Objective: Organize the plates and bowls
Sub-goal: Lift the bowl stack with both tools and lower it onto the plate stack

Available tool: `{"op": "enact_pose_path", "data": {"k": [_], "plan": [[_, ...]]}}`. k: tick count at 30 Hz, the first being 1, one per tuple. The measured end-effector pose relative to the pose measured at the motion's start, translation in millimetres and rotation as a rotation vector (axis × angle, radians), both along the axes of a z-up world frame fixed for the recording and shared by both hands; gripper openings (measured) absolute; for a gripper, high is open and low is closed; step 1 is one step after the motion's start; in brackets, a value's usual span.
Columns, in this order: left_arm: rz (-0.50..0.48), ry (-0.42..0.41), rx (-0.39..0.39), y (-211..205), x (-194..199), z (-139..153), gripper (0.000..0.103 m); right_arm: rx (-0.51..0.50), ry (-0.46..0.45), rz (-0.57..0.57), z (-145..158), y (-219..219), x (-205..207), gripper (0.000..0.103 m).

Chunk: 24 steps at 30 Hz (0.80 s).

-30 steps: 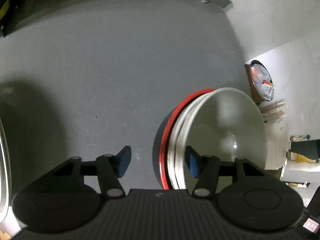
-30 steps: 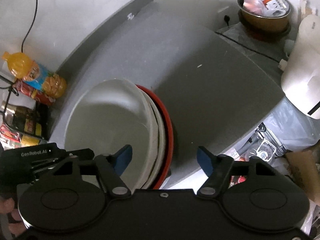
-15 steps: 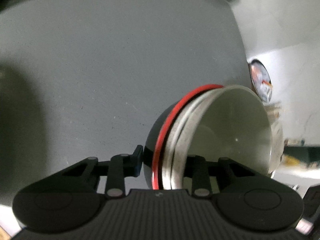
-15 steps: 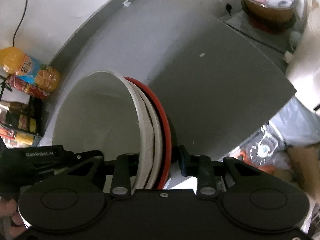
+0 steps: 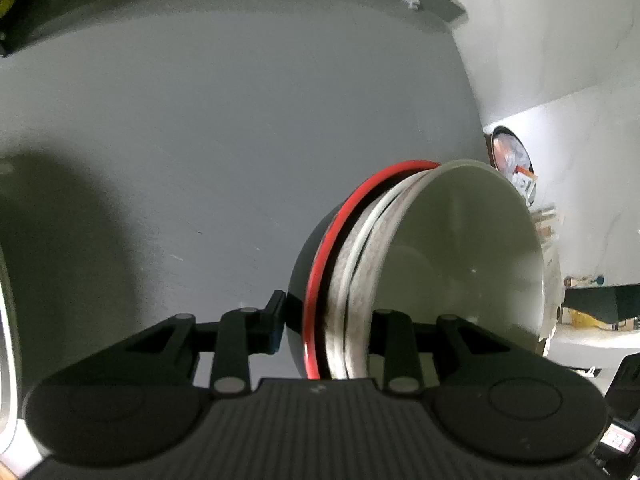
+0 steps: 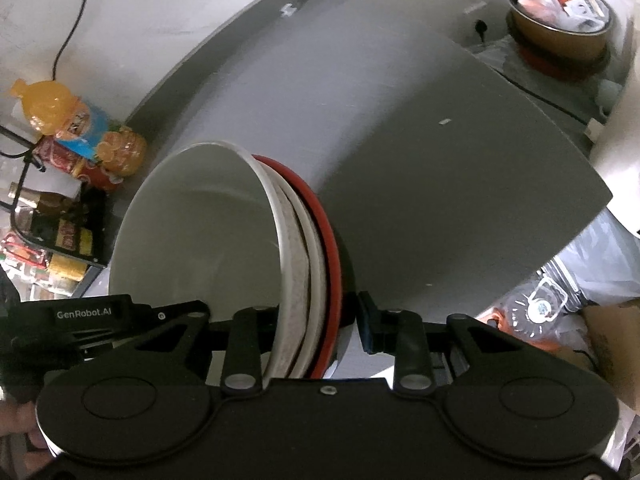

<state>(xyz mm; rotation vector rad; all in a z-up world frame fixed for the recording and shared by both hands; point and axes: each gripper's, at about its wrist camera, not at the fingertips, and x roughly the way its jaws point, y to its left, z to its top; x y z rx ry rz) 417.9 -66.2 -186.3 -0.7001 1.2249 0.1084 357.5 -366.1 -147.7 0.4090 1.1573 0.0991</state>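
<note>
A nested stack of bowls (image 5: 448, 264) is held between two hand-held grippers above a grey table (image 5: 240, 140). The stack has a white bowl (image 6: 192, 240) innermost, pale speckled rims outside it, and a black bowl with a red rim (image 6: 326, 240) outermost.

Seen from the left gripper (image 5: 326, 332), the stack sits directly ahead, tilted on edge. Its open mouth faces that gripper's right, and its rims run away from the camera. The gripper is clamped on the stack's near edge: one finger presses the black outer wall, the other sits inside the white bowl.

Seen from the right gripper (image 6: 316, 320), the stack is again directly ahead. Here the mouth faces that gripper's left. This gripper is also clamped across the rims, one finger inside the white bowl, the blue-padded finger (image 6: 368, 328) against the black outside.

Beyond the table's left edge stands an orange drink bottle (image 6: 68, 120). A brown bowl of packets (image 6: 560, 24) sits far ahead to the right.
</note>
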Motion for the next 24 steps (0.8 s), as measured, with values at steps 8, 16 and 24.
{"op": "enact_pose_path", "data": {"k": [8, 16, 24], "plan": [[0.075, -0.021, 0.001, 31, -26, 12, 0.03, 0.012, -0.014, 0.077, 8, 36, 6, 0.029], [0.179, -0.046, 0.004, 75, -70, 26, 0.031, 0.01, -0.034, 0.187, 15, 88, 8, 0.029], [0.265, -0.064, -0.003, 111, -110, 35, 0.031, 0.011, -0.041, 0.268, 22, 136, 4, 0.029]]}}
